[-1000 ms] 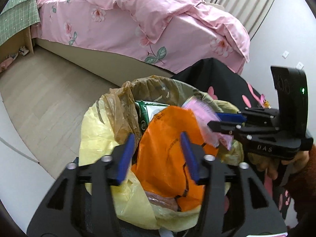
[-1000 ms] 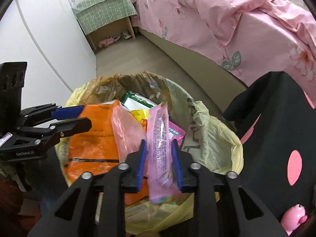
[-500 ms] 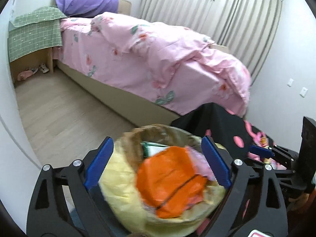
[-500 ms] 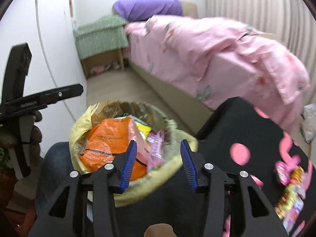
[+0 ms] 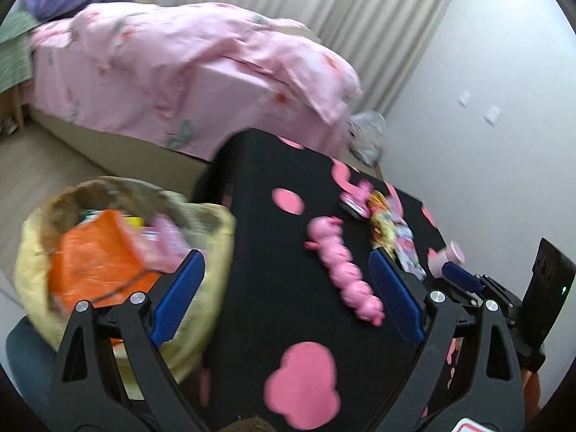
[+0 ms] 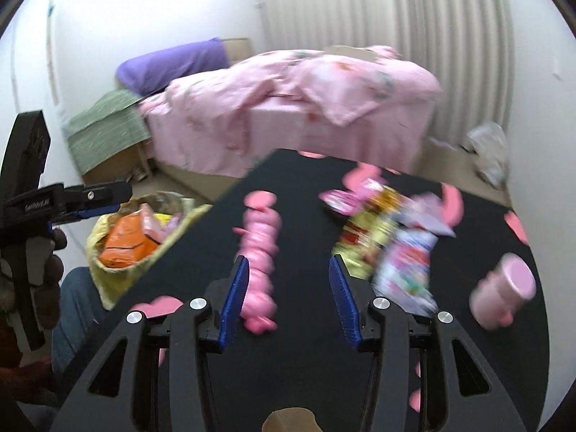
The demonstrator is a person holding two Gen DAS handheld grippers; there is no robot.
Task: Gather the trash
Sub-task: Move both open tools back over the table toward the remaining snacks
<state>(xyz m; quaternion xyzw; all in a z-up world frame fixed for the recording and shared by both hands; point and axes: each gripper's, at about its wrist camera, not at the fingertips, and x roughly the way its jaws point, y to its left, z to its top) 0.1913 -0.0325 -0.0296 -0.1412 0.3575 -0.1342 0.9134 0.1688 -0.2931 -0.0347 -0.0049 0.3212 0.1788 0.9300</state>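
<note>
My left gripper (image 5: 286, 266) is open and empty above the black, pink-spotted table (image 5: 280, 216). To its left stands the yellow-lined trash bin (image 5: 216, 237), holding an orange bag (image 5: 97, 262) and a pink wrapper (image 5: 165, 241). My right gripper (image 6: 288, 264) is open too, with nothing between its pads, over the same table (image 6: 306, 198). A blurred pile of snack wrappers (image 6: 388, 237) lies just beyond its right finger, and shows in the left wrist view as wrappers (image 5: 392, 230). The bin (image 6: 108, 284) is far left there.
A pink caterpillar toy (image 6: 261, 237) (image 5: 342, 270) lies along the table, with a pink cup (image 6: 504, 288) at its right edge. Behind is a bed with pink bedding (image 5: 180, 64). A white plastic bag (image 6: 489, 147) sits on the floor by the curtain.
Both grippers opened, leaving the orange bag and the pink wrapper in the bin. They rose and swung right, from over the bin to over the black table.
</note>
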